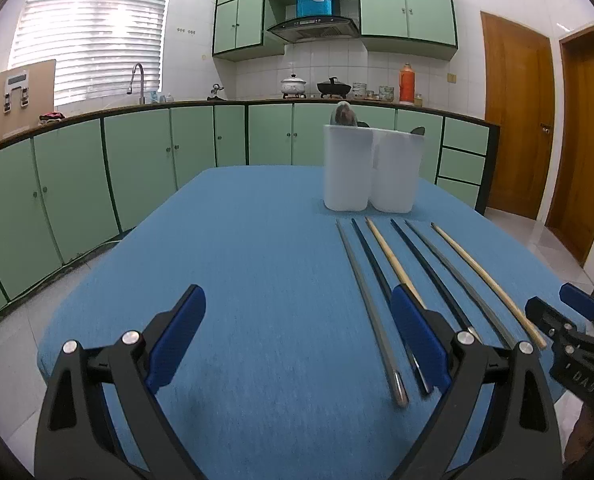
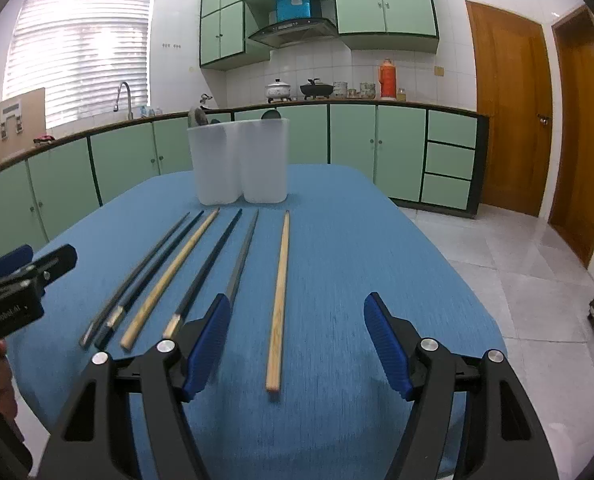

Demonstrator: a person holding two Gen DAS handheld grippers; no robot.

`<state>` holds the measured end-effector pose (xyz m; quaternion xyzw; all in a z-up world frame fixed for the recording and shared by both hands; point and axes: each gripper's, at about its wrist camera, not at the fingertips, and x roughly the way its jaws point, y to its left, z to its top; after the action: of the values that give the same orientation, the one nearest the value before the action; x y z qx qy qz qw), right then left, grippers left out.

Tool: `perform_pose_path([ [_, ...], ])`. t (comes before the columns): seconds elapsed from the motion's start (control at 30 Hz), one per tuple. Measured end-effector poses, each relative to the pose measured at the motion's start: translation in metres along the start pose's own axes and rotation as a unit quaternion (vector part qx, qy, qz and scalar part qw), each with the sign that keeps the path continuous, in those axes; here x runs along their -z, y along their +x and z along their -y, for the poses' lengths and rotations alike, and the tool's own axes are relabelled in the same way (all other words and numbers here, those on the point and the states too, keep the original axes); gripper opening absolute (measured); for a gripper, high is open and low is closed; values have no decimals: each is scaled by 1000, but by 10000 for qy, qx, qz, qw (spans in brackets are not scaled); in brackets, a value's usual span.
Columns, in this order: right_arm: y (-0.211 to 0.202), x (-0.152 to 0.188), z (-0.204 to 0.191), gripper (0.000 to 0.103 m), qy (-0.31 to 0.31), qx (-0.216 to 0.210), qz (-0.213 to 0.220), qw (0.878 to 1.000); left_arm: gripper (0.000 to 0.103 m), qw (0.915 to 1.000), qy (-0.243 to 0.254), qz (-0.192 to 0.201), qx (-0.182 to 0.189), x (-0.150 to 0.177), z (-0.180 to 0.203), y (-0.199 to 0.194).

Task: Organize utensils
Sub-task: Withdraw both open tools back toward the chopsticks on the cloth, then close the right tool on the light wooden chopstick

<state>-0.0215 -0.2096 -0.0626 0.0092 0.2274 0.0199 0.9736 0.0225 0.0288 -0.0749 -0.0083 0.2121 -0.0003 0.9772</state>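
Note:
Several chopsticks lie side by side on the blue table (image 1: pixel 257 260): grey metal (image 1: pixel 367 300), dark ones (image 2: pixel 209 268) and two wooden ones (image 2: pixel 279 292) (image 2: pixel 169 276). A white two-compartment holder (image 1: pixel 371 168) stands at the table's far end, also in the right wrist view (image 2: pixel 239 160), with utensil tops showing above its rim. My left gripper (image 1: pixel 297 320) is open and empty, left of the chopsticks. My right gripper (image 2: pixel 297 328) is open and empty, its jaws either side of the near end of the rightmost wooden chopstick, above it.
Green kitchen cabinets (image 1: pixel 137 160) run behind the table, with a sink tap (image 1: pixel 137 80), pots and a red thermos (image 1: pixel 407 84) on the counter. Wooden doors (image 2: pixel 509 112) stand at the right. The tiled floor (image 2: pixel 517 280) lies beyond the table's right edge.

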Motion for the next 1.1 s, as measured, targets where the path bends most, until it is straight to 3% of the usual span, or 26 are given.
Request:
perform_pose_path([
  [0.17, -6, 10, 0, 62, -37, -9, 17, 10000, 91, 10000, 25, 35, -36, 8, 3, -7],
  [0.83, -5, 22, 1, 11, -112, -180, -181, 9996, 91, 10000, 32, -22, -49, 18, 11, -13],
  [1.1, -8, 17, 0, 7, -81, -165, -115, 9998, 91, 9999, 99, -23, 4, 21, 17, -17],
])
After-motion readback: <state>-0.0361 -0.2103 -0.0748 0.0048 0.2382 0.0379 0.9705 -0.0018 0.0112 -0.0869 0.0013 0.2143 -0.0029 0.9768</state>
